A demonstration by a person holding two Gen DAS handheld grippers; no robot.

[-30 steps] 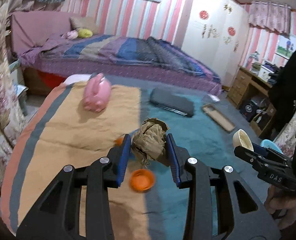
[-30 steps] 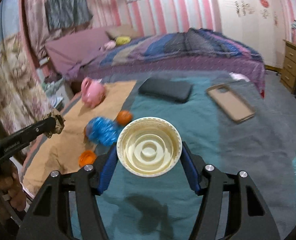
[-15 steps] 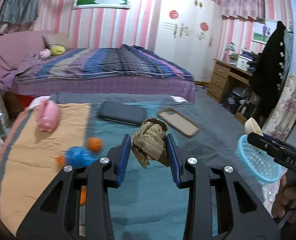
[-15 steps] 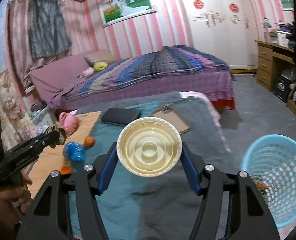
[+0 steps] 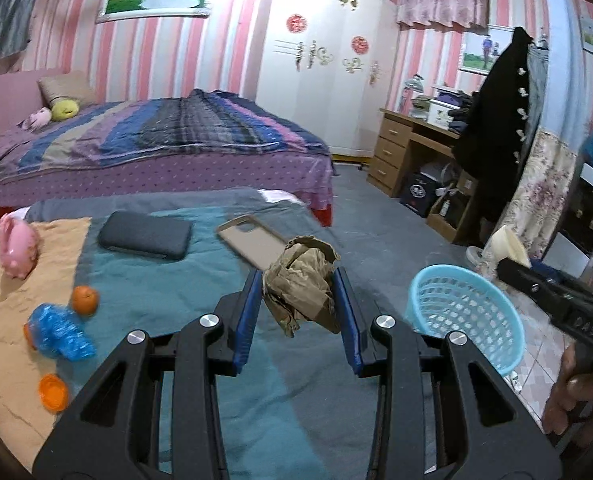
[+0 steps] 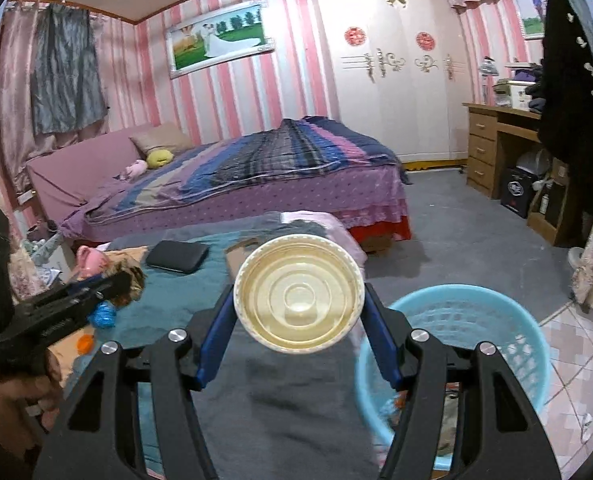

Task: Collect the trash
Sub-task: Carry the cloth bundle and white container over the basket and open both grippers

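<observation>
My left gripper [image 5: 298,292] is shut on a crumpled brown paper wad [image 5: 302,282], held above the blanket-covered bed. My right gripper [image 6: 298,312] is shut on a round cream plastic cup [image 6: 298,292], seen bottom-on. A light blue mesh basket [image 6: 456,320] stands on the floor at the bed's right edge, just right of and below the right gripper; it holds some scraps. In the left wrist view the basket [image 5: 462,312] is to the right, with the right gripper [image 5: 512,258] and cup above its far side. The left gripper also shows in the right wrist view [image 6: 116,284].
On the bed lie a blue crumpled wrapper [image 5: 58,334], an orange fruit [image 5: 85,299], an orange lid [image 5: 53,392], a pink piggy bank [image 5: 16,248], a dark case [image 5: 144,236] and a tan phone case [image 5: 252,240]. A second bed [image 5: 156,148] and wooden desk [image 5: 408,152] stand behind.
Both grippers swung right, away from the items on the bed, keeping their loads. The blue basket has come into view and now sits close under the right gripper.
</observation>
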